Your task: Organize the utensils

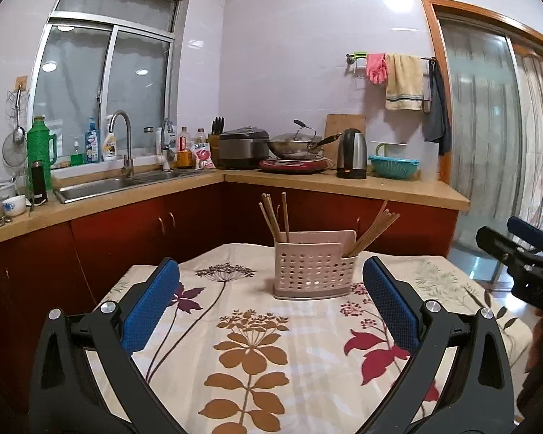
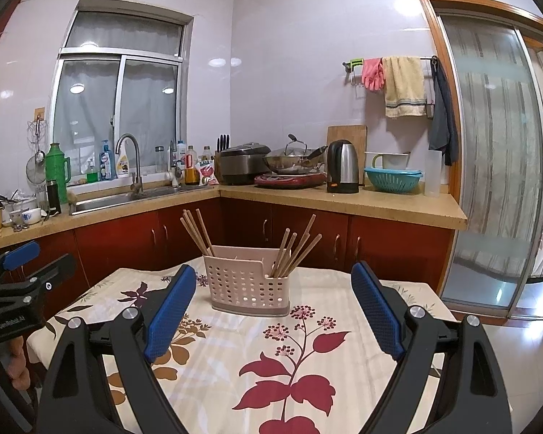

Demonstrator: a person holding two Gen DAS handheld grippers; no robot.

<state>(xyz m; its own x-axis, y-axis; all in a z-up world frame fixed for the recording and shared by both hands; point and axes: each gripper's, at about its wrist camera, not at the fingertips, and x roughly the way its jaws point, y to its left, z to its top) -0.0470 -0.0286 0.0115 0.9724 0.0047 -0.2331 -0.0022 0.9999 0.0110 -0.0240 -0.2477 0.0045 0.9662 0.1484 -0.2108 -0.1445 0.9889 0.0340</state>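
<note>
A small table covered with a cream cloth printed with red and brown flowers stands in the middle of a home kitchen, with an L-shaped counter on dark red cabinets running behind it along white tiled walls. A steel sink and curved tap sit under the window at left; a sliding glass door in a wooden frame closes the right side.

On the far half of the table stands a pale pink perforated utensil holder, upright. Two bunches of wooden chopsticks rise from it, one leaning left out of the back compartment, the other fanning right out of the lower front one.

Along the counter are a green flask, bottles, a knife block, a rice cooker, a wok on a red hob, a kettle and a teal colander. A pink rubber glove and a towel hang on a wall rail.

The left gripper and the right gripper hover over the near part of the table, both with jaws wide apart and nothing between the blue pads. The holder lies beyond their tips, with only bare cloth between.
</note>
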